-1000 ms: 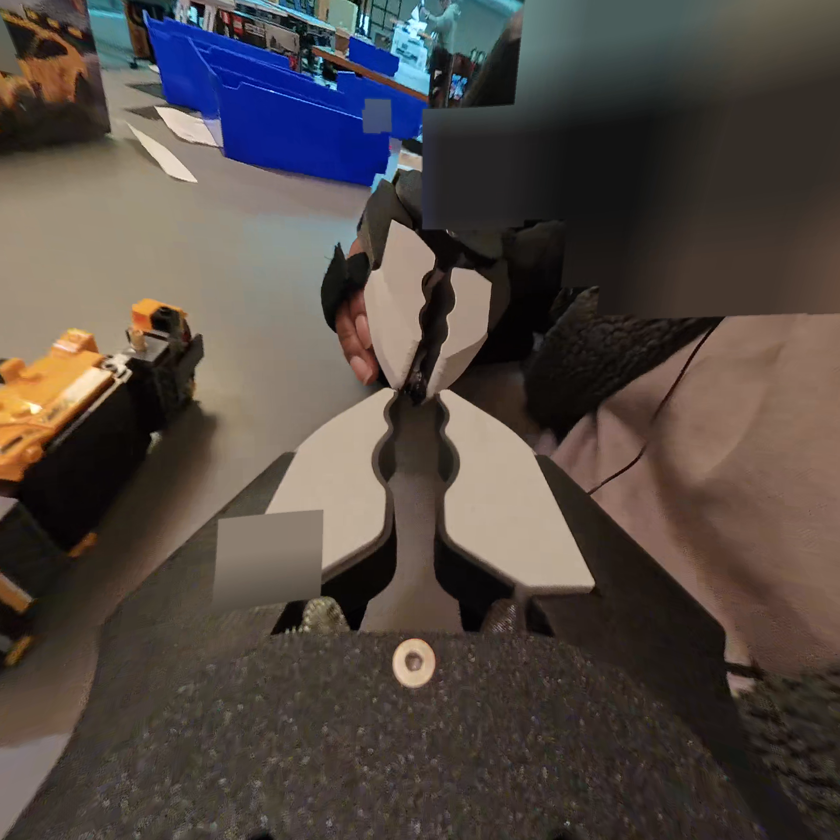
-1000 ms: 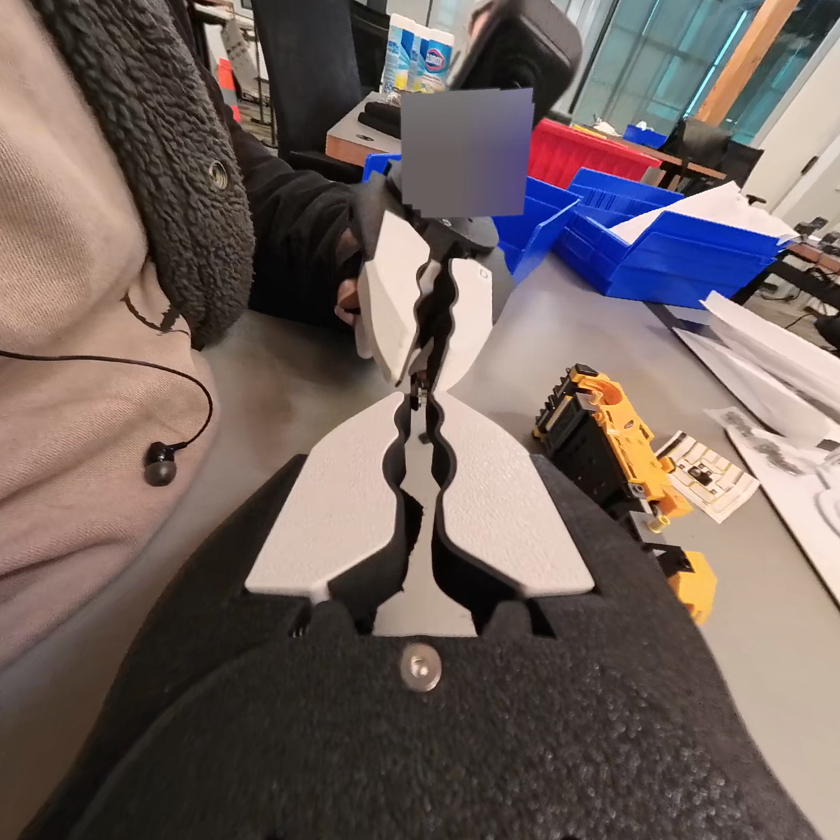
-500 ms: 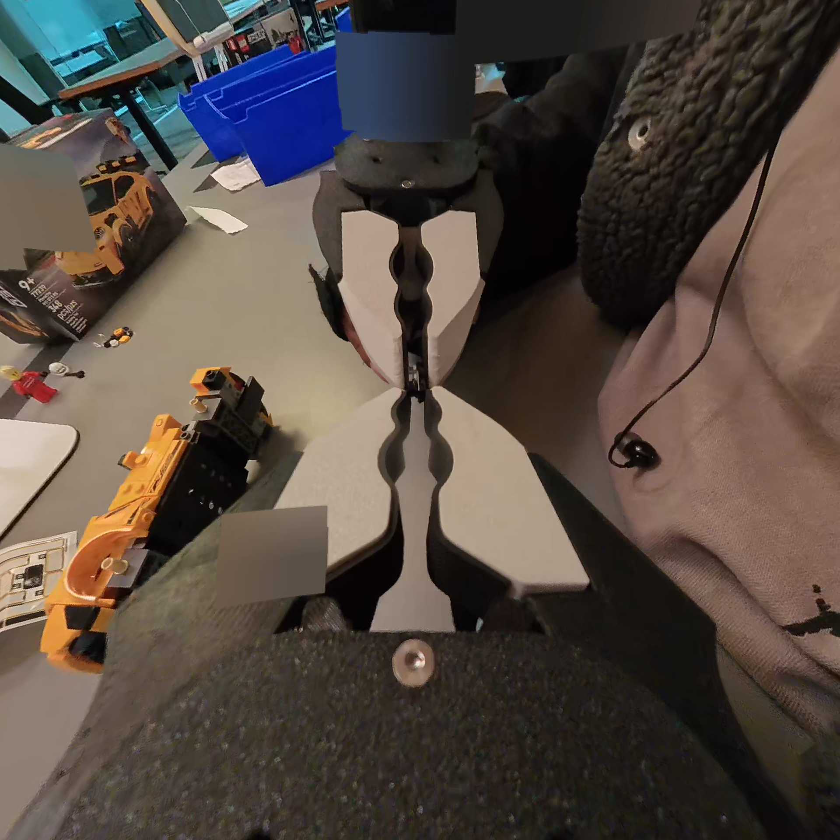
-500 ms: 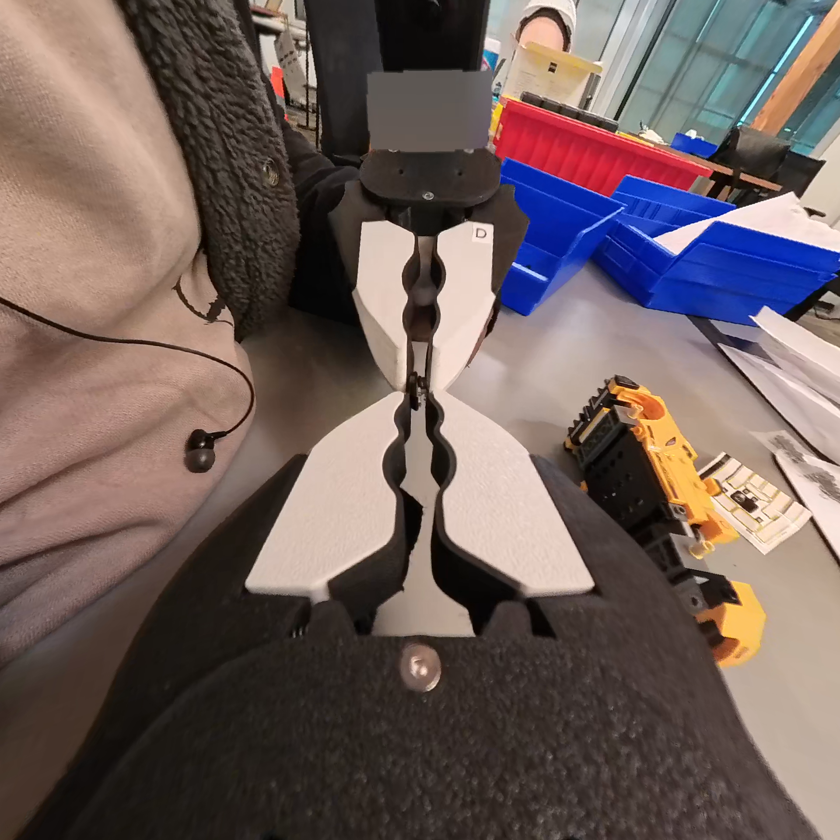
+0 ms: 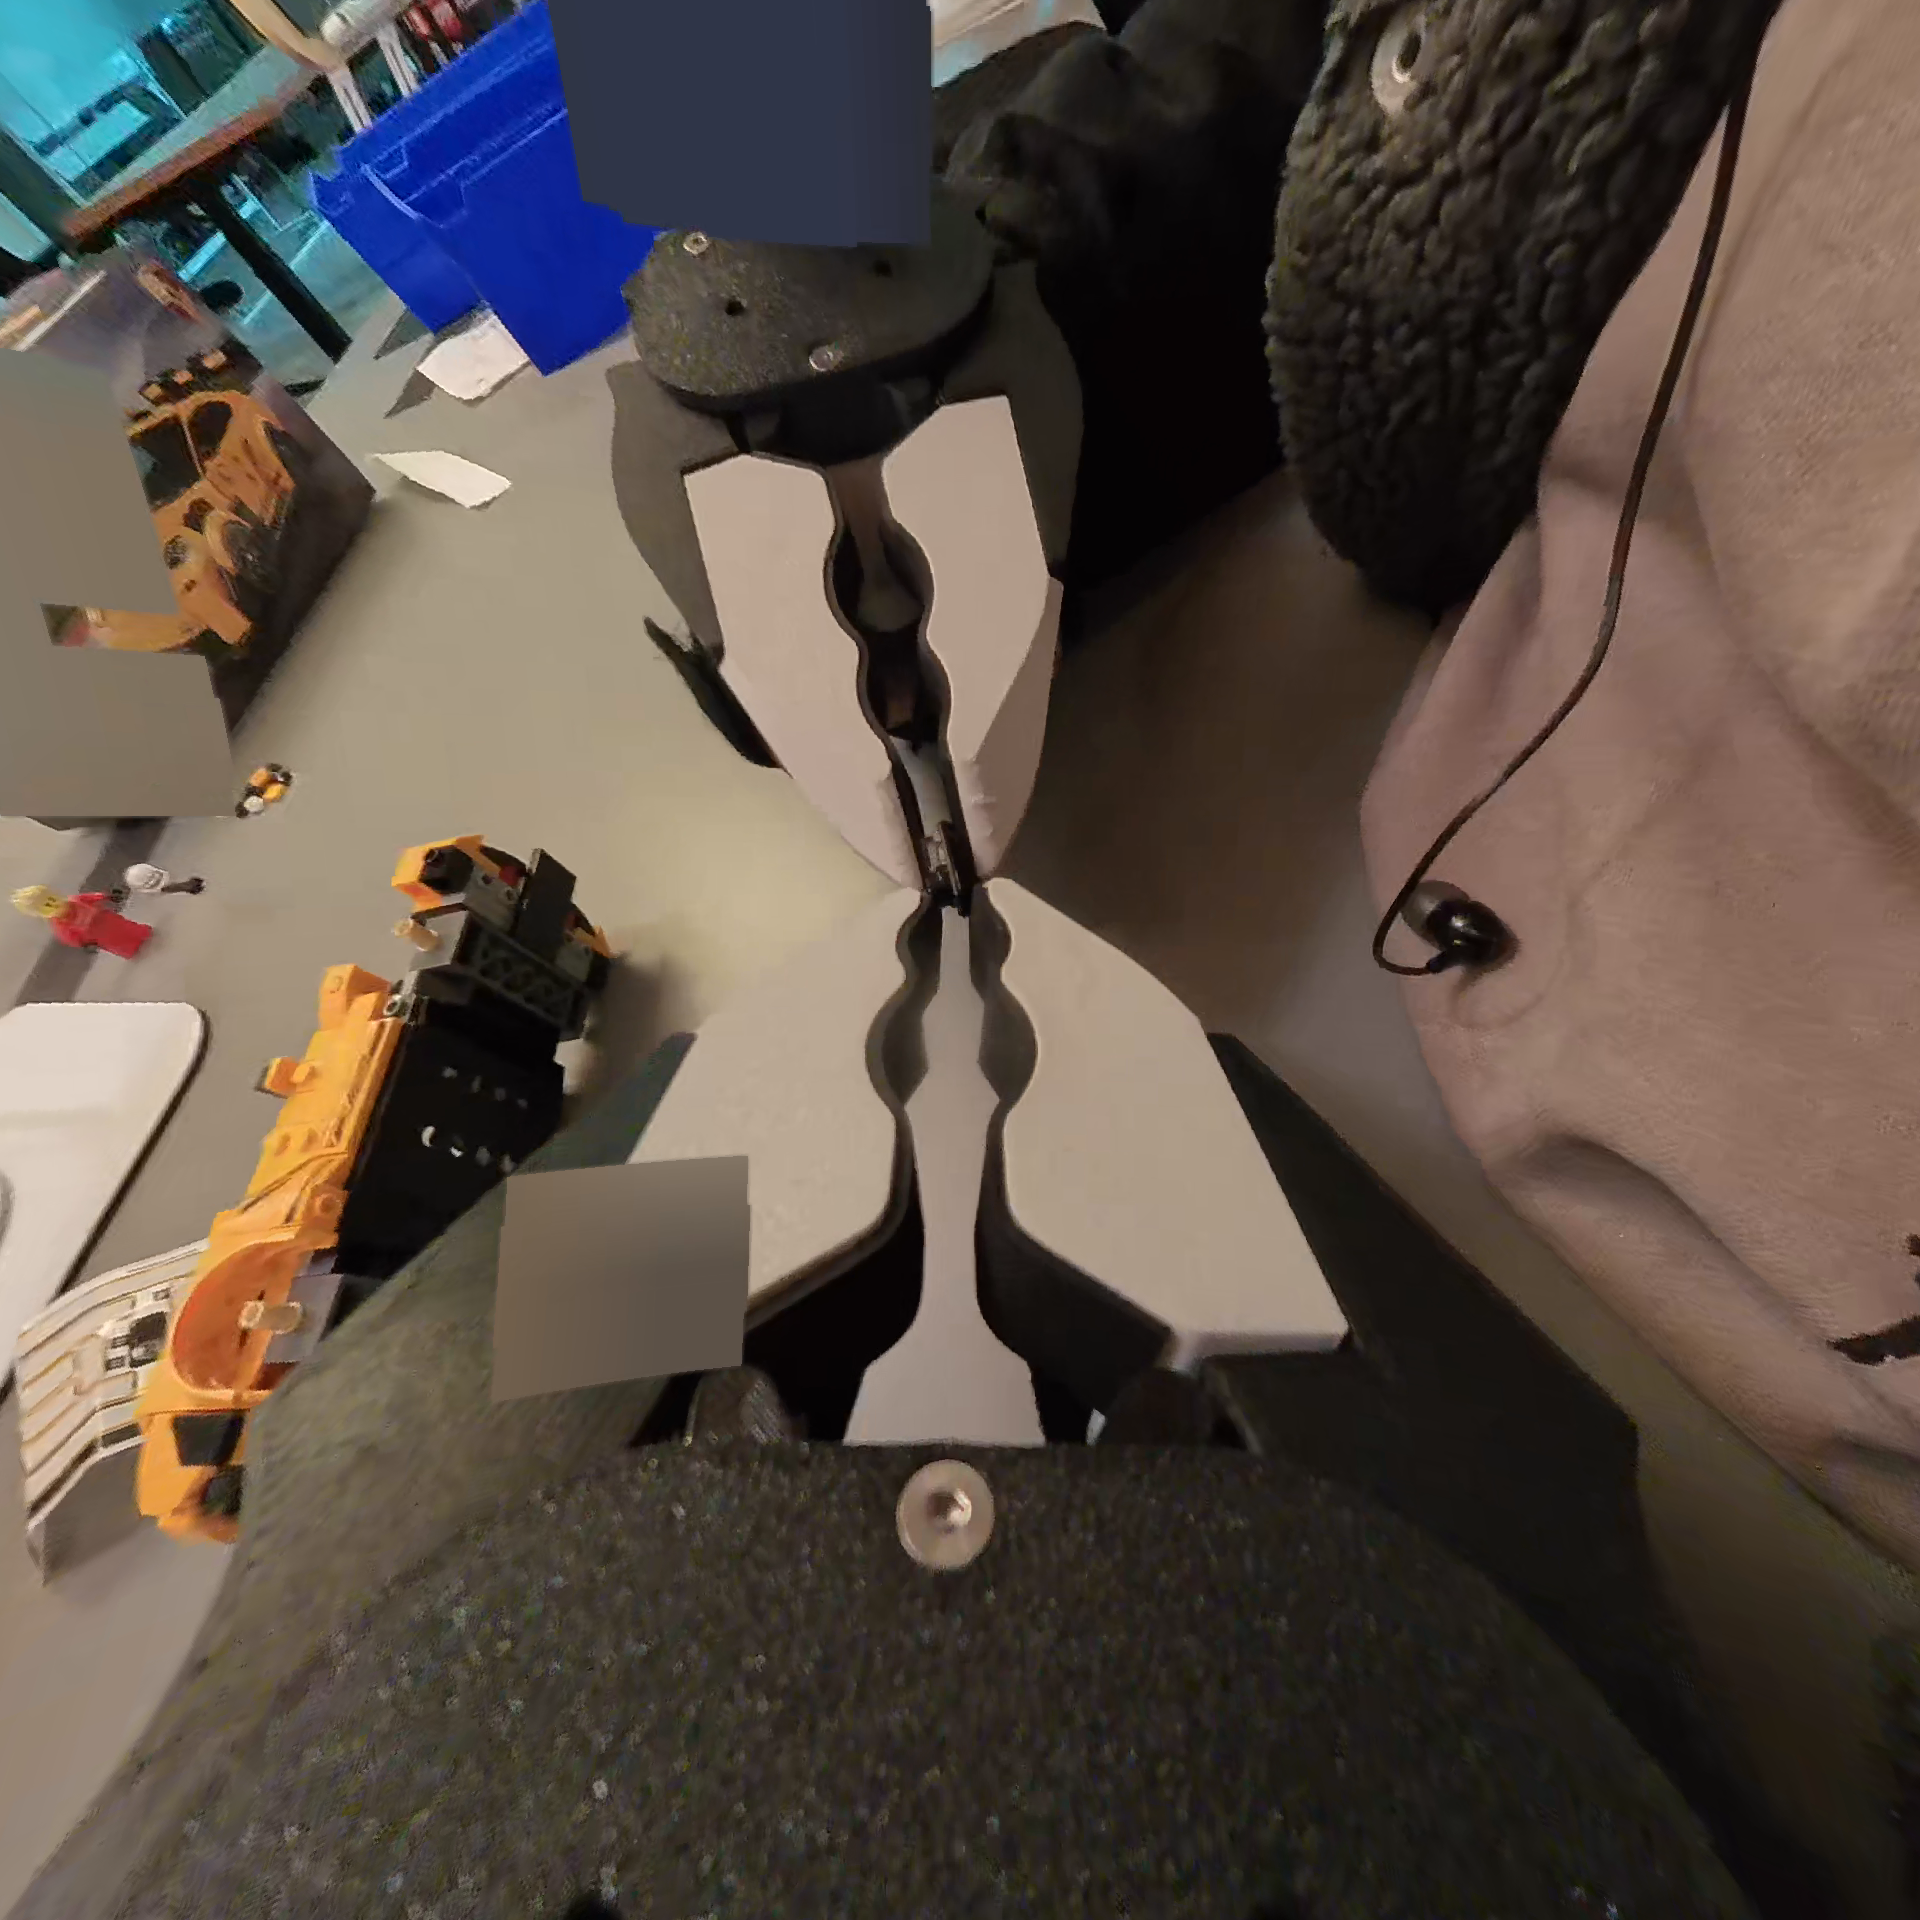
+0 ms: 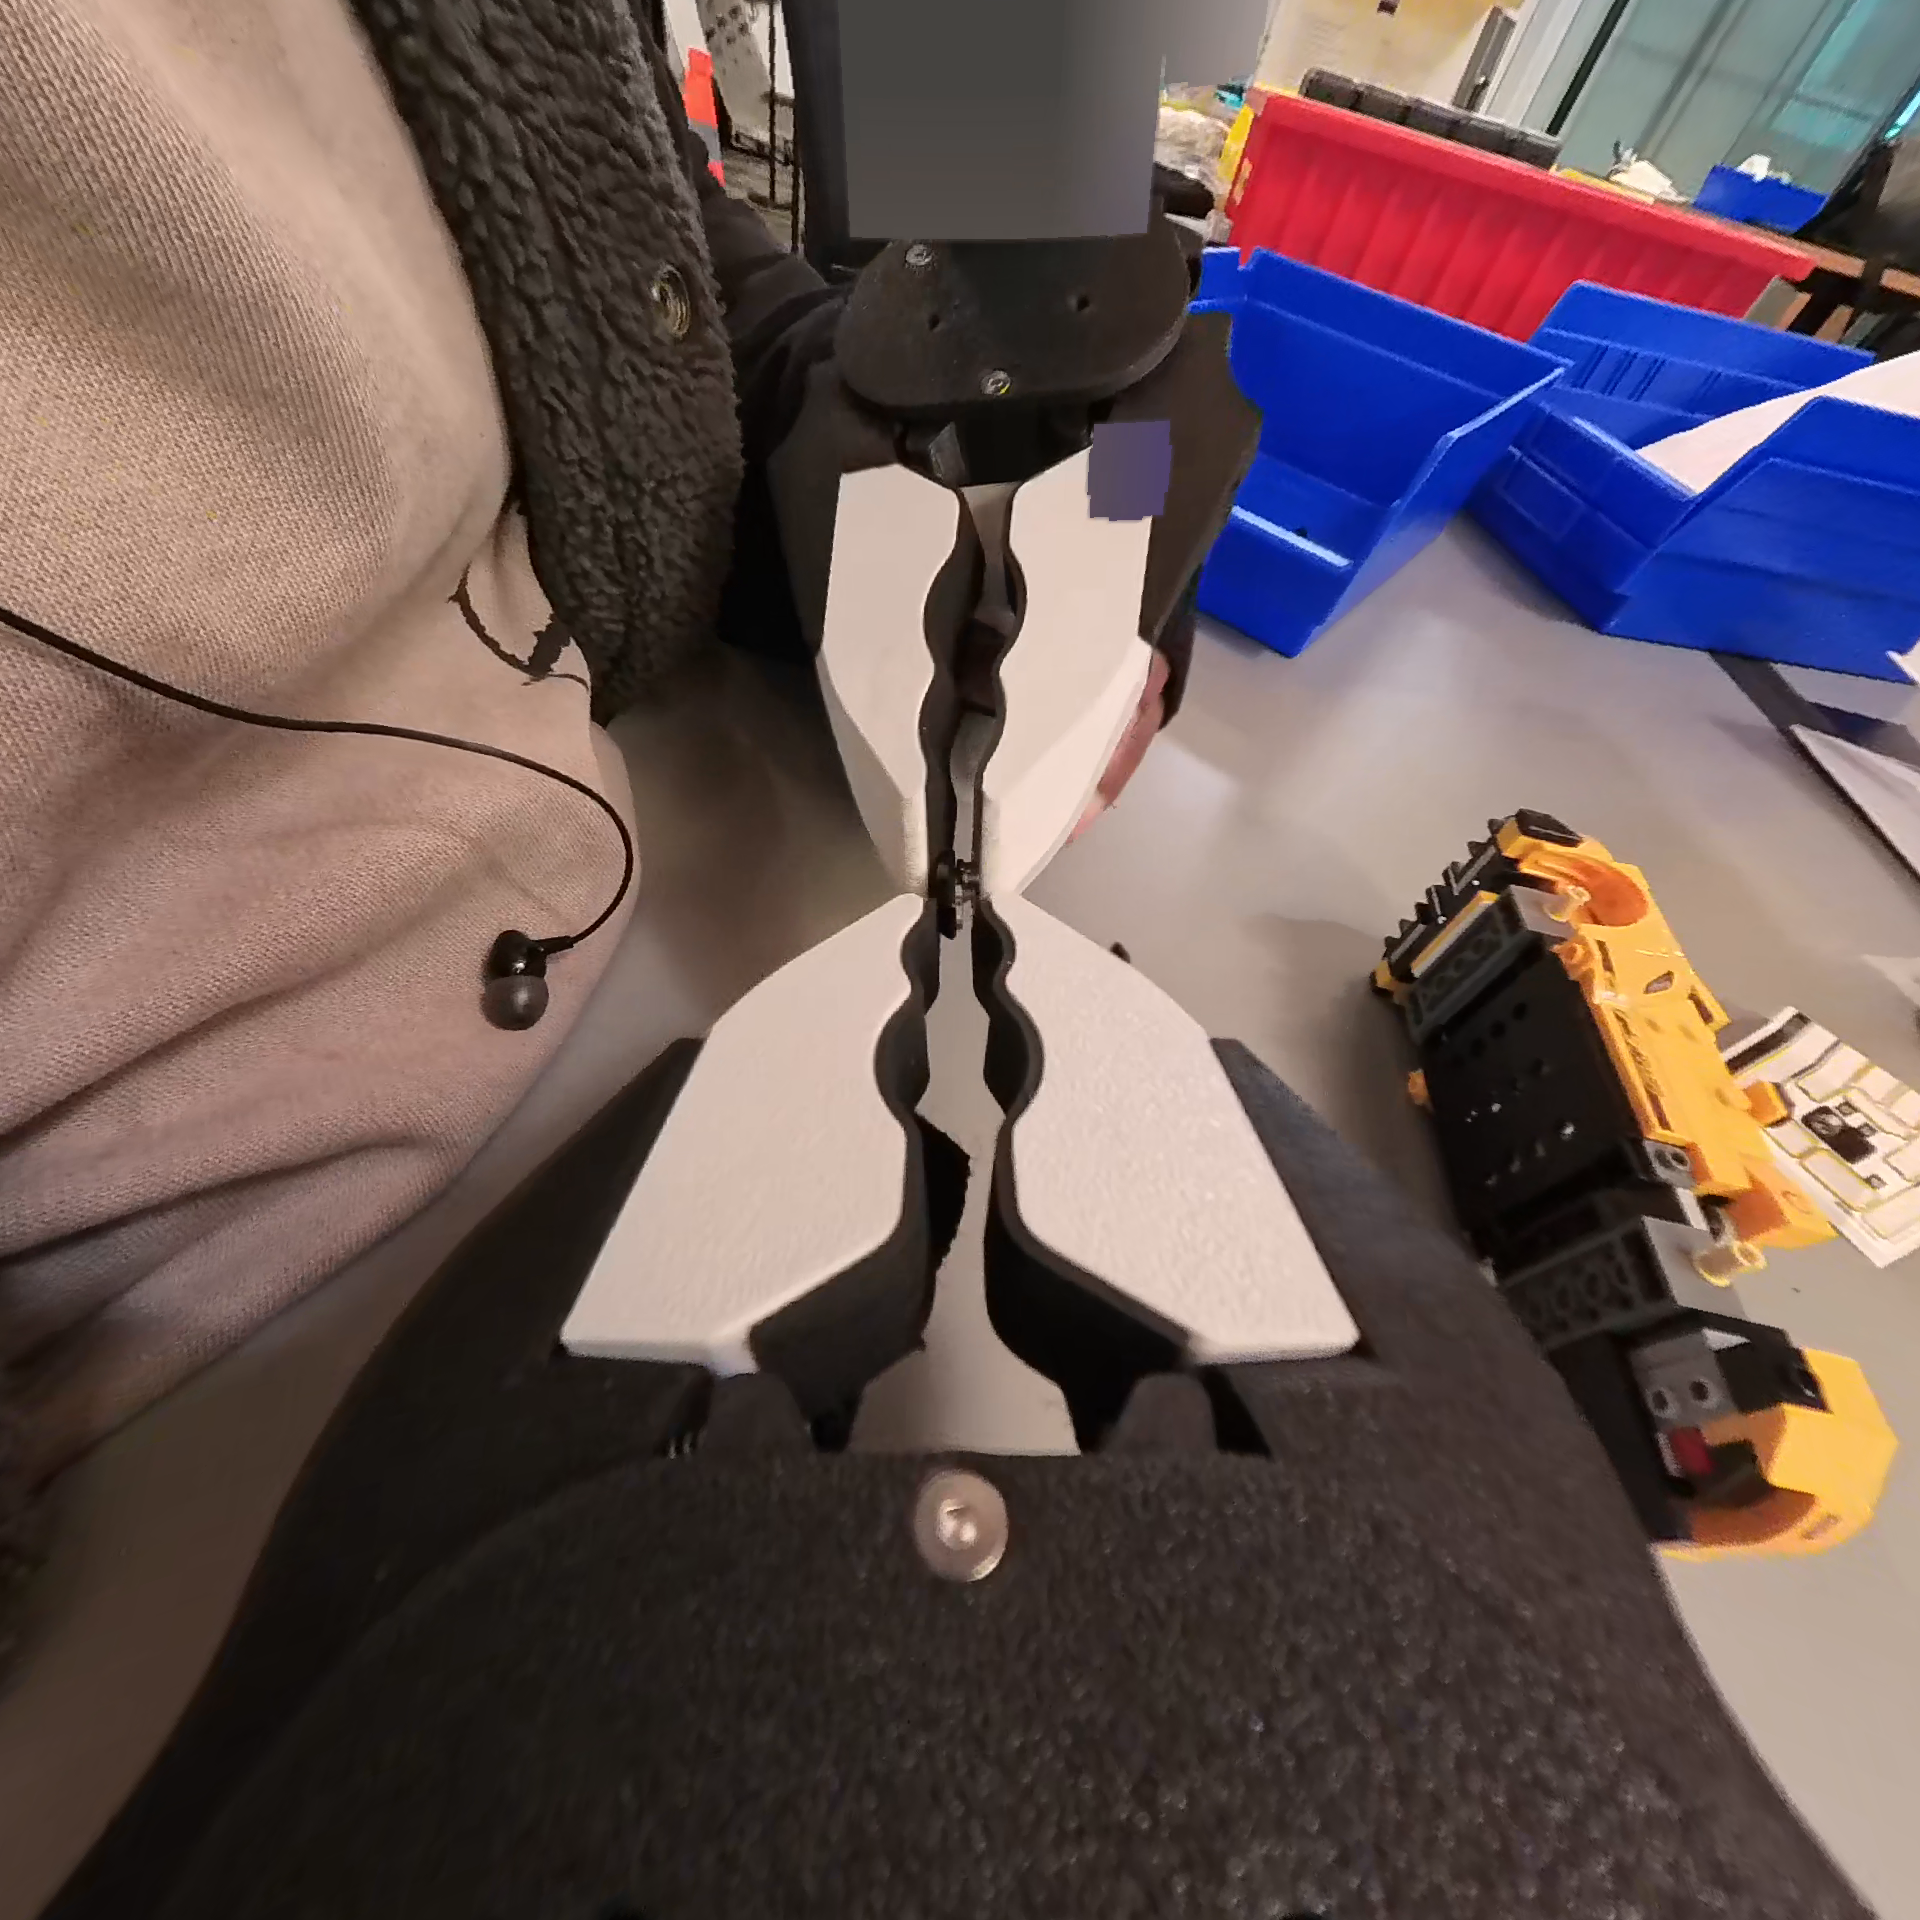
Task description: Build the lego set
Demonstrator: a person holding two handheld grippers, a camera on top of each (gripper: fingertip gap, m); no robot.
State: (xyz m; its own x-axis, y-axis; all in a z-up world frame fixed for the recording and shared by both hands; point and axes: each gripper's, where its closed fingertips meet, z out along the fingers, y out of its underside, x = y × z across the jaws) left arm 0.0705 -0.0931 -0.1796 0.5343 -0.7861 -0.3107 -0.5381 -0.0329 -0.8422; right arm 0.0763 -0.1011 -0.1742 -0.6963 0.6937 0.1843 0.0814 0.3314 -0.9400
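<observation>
Tip to tip above grey surface [image 5: 499,665]: left gripper [image 5: 943,906] and right gripper [image 6: 954,914], jaws of both pinched on small black piece [image 5: 943,871]. Half-built orange car [image 6: 1621,1132], sticker sheet [image 6: 1839,1132], blue bins [image 6: 1745,520] alongside.

blue bins [image 6: 1704,540] — black earbud [image 6: 516,992]

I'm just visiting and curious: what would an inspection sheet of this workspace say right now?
Surface: grey table, mostly bare near the person.
Job's things: half-built orange and black model car lying on the table; a small dark piece pinched tip to tip between both grippers.
Clutter: sticker sheet, minifigure, set box, papers.
Grippers: left gripper and right gripper both shut on the piece.
Cables: black earphone cord hanging on the person's top.
Surroundings: blue bins, red bin.
</observation>
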